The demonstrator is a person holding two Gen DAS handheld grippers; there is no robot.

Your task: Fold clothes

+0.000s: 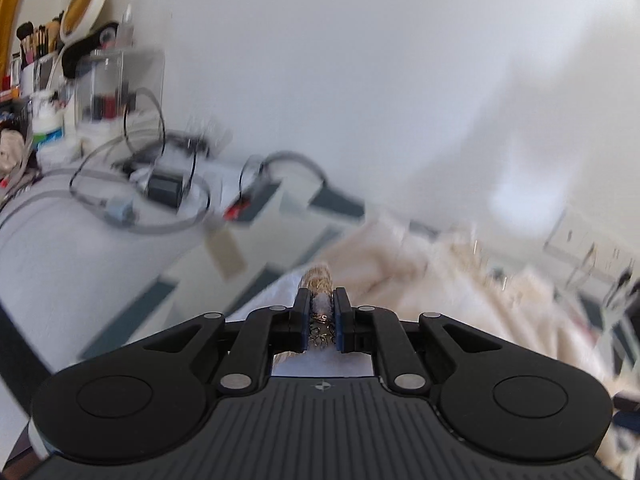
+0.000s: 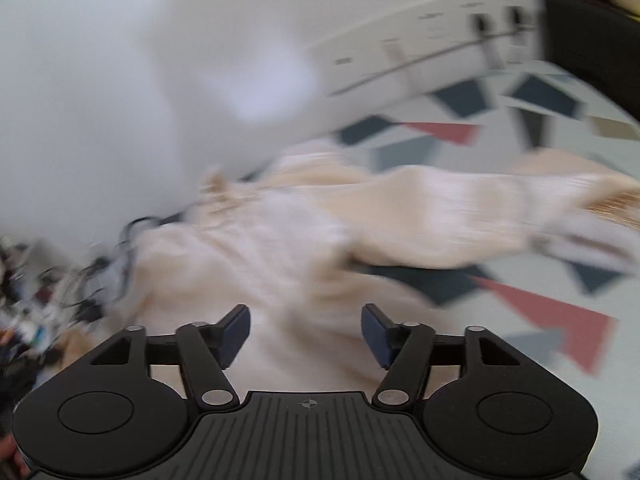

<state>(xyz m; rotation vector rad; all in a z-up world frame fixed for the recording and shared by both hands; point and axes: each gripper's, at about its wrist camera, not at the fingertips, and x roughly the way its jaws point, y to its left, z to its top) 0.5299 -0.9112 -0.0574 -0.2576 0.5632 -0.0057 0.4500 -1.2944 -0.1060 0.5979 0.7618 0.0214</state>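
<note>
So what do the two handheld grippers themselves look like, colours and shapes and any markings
Both are alike. The left gripper and right gripper are matte black plastic, each with a ribbed grey deck bearing a small crosshair mark, two round black discs at the sides, and linkage arms joined by silver pins. The fingers carry dark blue pads. No cables on them, and no sleeve shows.

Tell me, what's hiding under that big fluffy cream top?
The cream fluffy knitted garment lies on a pale sheet patterned with dark blue and red shapes. Around its edges the pattern shows. Whatever sits beneath its middle is covered, so it cannot be seen.
</note>
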